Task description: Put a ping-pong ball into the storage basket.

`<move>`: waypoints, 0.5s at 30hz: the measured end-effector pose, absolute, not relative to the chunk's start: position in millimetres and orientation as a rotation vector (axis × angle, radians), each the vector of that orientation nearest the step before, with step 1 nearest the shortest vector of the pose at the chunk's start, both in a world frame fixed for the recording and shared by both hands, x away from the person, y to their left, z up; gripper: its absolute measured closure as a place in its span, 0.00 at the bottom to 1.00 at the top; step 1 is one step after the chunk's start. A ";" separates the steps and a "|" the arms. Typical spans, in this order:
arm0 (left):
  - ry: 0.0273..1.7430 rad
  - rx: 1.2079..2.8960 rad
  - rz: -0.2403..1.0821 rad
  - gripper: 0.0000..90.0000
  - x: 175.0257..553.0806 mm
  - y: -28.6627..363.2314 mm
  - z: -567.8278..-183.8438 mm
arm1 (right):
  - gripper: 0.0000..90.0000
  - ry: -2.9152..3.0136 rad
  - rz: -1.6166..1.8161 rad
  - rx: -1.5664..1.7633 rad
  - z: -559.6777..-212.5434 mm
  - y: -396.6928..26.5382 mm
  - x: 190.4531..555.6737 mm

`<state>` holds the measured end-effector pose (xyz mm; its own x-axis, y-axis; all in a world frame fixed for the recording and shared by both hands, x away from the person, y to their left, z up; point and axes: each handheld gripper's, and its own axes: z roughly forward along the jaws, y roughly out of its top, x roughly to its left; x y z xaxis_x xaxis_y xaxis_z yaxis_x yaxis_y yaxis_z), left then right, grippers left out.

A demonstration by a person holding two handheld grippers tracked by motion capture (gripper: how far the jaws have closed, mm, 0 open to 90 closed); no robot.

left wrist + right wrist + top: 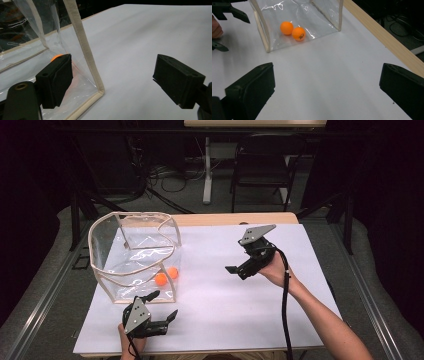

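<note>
Orange balls (292, 31): two, touching, inside clear bag (134, 251) on bench (235, 310)
Left gripper (161, 306): jaws released, beside bag corner
Right gripper (239, 270): jaws released, empty

Left tongs (112, 82) hide most of one orange ball (57, 57).

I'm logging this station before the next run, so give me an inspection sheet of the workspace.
Surface: white table top, wooden edge at the far side.
Job's things: clear bag standing open, two orange balls inside, side by side.
Clutter: nothing seen on the table top.
Grippers: left claw open at the bag's near corner, apart from it; right claw open, raised over the table, holding nothing.
Cables: black cable along the right forearm.
Surroundings: dark chair, table leg and floor cables beyond.
</note>
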<state>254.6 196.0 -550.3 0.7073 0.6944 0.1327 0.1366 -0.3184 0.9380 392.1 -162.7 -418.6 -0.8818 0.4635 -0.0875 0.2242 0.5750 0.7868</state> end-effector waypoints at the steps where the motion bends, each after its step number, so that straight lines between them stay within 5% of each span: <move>1: 0.652 1.837 0.648 0.18 254.5 196.0 -550.3 | 0.00 2.527 1.198 0.569 -420.4 -164.3 391.2; 15: 0.653 1.836 0.648 0.18 254.5 195.8 -550.3 | 0.00 2.515 1.190 0.615 -437.5 -186.2 379.7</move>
<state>254.5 195.8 -550.3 0.7061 0.6959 0.1309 0.1371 -0.3158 0.9389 379.7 -186.2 -437.5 -0.8666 0.4929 -0.0775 0.2526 0.5673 0.7838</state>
